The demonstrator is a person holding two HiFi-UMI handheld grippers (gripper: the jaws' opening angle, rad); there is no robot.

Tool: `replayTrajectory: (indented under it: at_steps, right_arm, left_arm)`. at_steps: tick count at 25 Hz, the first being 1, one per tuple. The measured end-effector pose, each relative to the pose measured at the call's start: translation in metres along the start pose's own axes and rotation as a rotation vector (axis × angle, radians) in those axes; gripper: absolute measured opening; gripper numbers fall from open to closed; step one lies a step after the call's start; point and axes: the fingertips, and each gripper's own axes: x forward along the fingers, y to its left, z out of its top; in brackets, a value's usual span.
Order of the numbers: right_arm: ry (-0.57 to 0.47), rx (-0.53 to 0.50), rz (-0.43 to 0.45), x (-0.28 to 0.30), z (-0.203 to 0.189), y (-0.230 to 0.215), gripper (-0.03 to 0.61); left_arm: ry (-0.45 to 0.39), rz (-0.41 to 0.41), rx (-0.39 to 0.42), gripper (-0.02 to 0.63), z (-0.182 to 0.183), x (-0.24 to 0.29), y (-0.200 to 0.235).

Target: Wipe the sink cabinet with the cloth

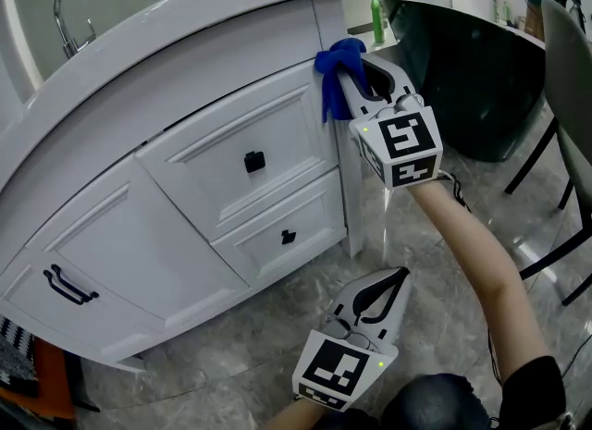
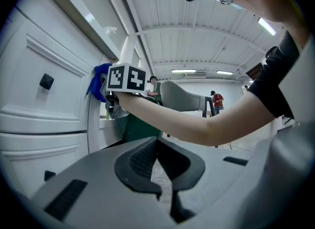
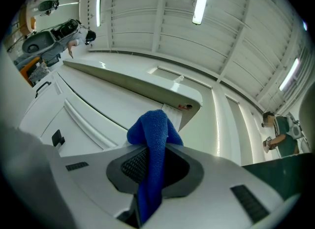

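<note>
though half hidden in right gripper (image 1: pixel 363 81), cloth (image 1: pixel 335 60) against cabinet (image 1: pixel 222 114)

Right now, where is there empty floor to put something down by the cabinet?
The grey floor is bare between the sink cabinet's base and the left gripper. The strip between the cabinet's right side and the dark green unit is open too, under the arm. It is crowded at the cabinet's top right corner, where the right gripper holds the blue cloth.

Black sleeve (image 1: pixel 544 384), grey left hand-held gripper (image 1: pixel 400 276)
</note>
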Motion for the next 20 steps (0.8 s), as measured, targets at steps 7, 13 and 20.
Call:
replayTrajectory:
  at_steps: [7, 13, 20]
  right_arm:
    - [0.012, 0.014, 0.016, -0.005, -0.011, 0.006, 0.06]
    - [0.029, 0.011, 0.031, -0.014, -0.026, 0.013, 0.06]
    - [0.038, 0.017, 0.033, -0.022, -0.042, 0.02, 0.06]
  left_arm:
    - [0.002, -0.001, 0.005, 0.005, -0.001, 0.001, 0.0]
    - [0.012, 0.0, -0.006, 0.003, -0.003, 0.001, 0.0]
    - [0.008, -0.001, 0.009, 0.004, -0.003, 0.002, 0.0]
